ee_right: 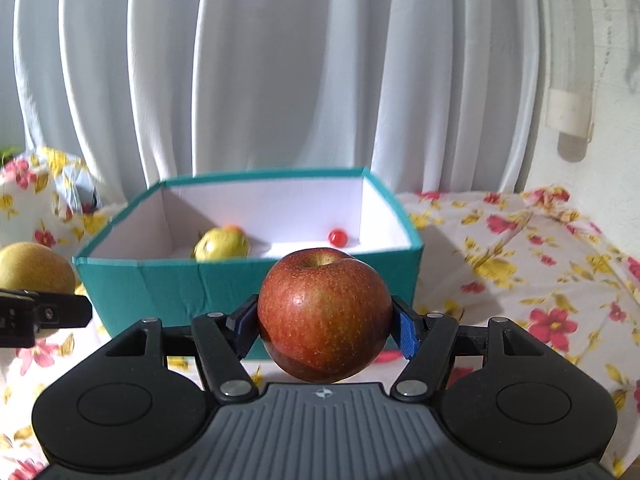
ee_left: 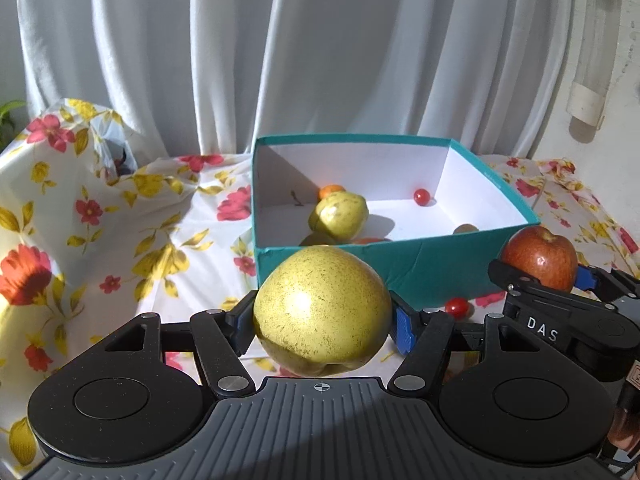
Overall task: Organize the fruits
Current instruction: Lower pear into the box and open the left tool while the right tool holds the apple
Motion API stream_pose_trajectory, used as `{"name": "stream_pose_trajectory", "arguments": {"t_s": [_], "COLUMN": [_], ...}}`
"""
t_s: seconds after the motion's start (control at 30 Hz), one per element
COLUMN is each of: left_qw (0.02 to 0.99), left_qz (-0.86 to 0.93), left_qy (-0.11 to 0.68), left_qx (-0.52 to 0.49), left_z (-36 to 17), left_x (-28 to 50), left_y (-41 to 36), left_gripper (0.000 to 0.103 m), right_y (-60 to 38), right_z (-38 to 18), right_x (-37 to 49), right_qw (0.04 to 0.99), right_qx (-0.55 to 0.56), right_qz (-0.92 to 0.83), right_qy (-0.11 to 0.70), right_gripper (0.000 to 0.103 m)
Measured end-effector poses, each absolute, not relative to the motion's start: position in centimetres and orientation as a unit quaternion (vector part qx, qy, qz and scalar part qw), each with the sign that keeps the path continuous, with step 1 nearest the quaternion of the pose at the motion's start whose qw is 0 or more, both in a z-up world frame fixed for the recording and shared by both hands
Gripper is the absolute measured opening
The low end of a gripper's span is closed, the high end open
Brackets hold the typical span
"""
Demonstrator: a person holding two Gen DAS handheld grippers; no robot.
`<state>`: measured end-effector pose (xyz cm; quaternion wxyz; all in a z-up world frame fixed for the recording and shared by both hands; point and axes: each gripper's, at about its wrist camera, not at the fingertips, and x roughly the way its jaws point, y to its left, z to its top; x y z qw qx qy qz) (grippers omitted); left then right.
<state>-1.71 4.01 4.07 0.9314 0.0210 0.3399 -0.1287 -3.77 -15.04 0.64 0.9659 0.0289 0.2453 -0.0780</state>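
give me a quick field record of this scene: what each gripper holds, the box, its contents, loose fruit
left gripper: shut on round yellow-green pear
right gripper: shut on red apple
container: open teal cardboard box with white interior, on floral cloth
in box: yellow-green fruit, small orange fruit, red cherry tomato
loose: red cherry tomato on cloth, before the box
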Motion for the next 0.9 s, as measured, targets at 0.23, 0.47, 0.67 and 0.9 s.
{"name": "stream_pose_trajectory", "arguments": {"t_s": [0.23,0.47,0.67,0.9], "left_qw": [0.938,0.937,0.935,0.932], "left_qz": [-0.125,-0.088,-0.076,-0.075], "left_qy": [0.322,0.337,0.342,0.352], "left_qx": [0.027,0.036,0.045,0.047], "left_z": [6.2,6.4,5.5,4.7], "left_x": [0.1,3.8,6.1,7.5], "left_y": [1.7,-0.3,-1.5,-1.8], "left_gripper": [0.070,0.070,0.070,0.070], "right_y": [-17.1,-18.5,-19.0,-19.3], "right_z": [3.3,4.4,4.8,5.2], "right_x": [-4.0,-4.7,-5.3,-5.2], "right_qw": [0.974,0.976,0.977,0.977], "right_qx": [0.040,0.046,0.046,0.047], "right_qz": [-0.089,-0.102,-0.113,-0.119], "right_qy": [0.207,0.185,0.175,0.171], "right_gripper": [0.066,0.066,0.066,0.066]}}
